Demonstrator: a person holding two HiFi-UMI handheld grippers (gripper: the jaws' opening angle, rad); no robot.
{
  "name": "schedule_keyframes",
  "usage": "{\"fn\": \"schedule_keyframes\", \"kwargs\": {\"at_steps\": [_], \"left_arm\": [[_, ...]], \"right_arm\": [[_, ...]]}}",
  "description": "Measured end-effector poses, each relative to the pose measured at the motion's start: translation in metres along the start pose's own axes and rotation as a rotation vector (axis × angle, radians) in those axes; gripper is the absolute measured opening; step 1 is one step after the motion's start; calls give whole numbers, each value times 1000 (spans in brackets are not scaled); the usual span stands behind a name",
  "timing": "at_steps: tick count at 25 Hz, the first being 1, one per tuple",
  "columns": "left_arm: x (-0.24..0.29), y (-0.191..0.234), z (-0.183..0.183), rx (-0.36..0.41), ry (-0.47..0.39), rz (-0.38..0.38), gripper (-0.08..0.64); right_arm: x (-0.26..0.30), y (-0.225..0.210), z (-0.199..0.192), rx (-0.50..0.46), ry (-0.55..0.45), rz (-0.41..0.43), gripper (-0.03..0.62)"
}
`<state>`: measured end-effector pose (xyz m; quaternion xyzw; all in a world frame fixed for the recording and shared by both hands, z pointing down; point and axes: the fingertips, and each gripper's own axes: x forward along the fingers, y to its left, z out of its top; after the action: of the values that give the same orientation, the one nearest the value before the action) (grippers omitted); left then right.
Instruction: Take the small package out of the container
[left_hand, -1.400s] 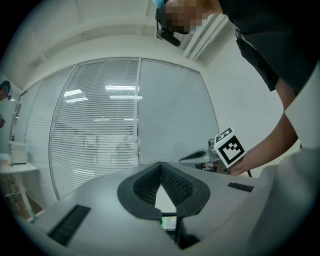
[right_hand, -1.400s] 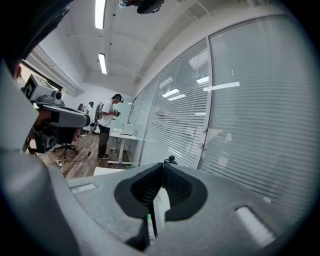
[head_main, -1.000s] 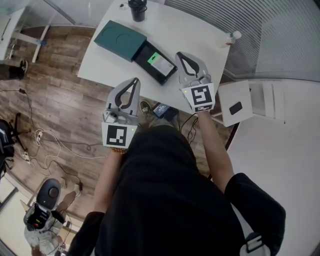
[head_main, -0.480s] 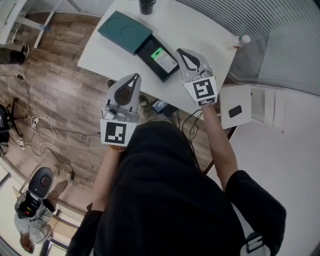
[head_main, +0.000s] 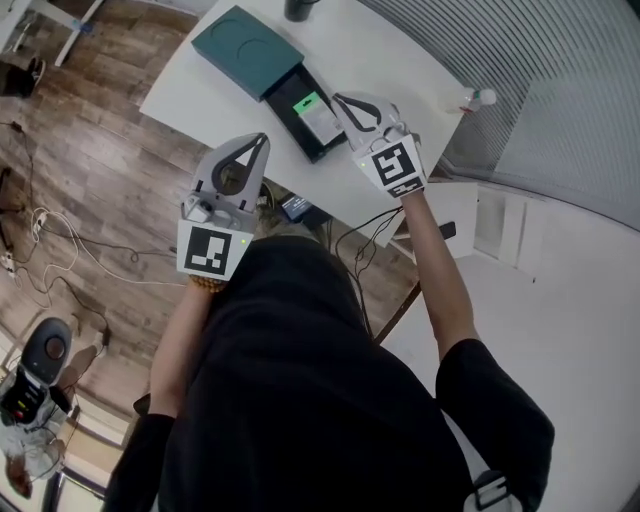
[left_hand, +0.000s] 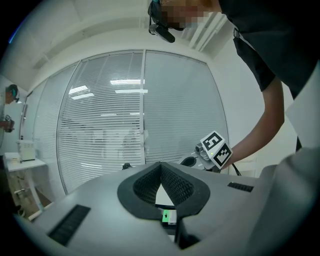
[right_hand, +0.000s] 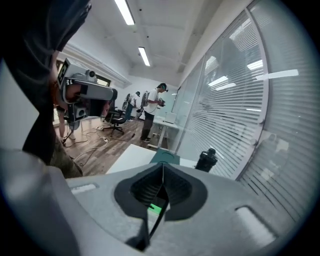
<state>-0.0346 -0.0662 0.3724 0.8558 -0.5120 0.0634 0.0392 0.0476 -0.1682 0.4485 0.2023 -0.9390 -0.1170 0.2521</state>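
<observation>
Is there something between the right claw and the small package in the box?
Nothing visible. The package lies uncovered in the open box, the lid off to one side; the shut right claw is close by.

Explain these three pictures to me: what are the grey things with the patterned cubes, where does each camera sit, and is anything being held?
There is no robot here. A person holds a two-jaw gripper in each hand, and the patterned cubes are part of the grippers. The top-down picture comes from a camera on the person's head and shows the left gripper and the right gripper. The other two pictures come from cameras riding on each gripper, looking along its jaws. On the white table lie an open black container with a small green-and-white package inside, a green lid beside it, and a bottle. Both grippers are shut and hold nothing. The right one's tip shows next to the container.
</observation>
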Motion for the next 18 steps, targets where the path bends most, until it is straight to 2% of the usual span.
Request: {"fn": "schedule_keyframes", "kwargs": {"at_steps": [3, 7, 11, 18], "left_arm": [[1, 0, 0, 7, -9, -14, 6], [2, 5, 5, 33, -35, -19, 6], [-5, 13, 10, 50, -54, 1, 6], [-12, 20, 9, 67, -69, 11, 6]], "right_arm": [[14, 18, -3, -57, 4, 117, 3], [28, 32, -11, -177, 64, 250, 5], [40, 45, -24, -237, 122, 396, 5], [60, 55, -49, -409, 203, 548, 5]]}}
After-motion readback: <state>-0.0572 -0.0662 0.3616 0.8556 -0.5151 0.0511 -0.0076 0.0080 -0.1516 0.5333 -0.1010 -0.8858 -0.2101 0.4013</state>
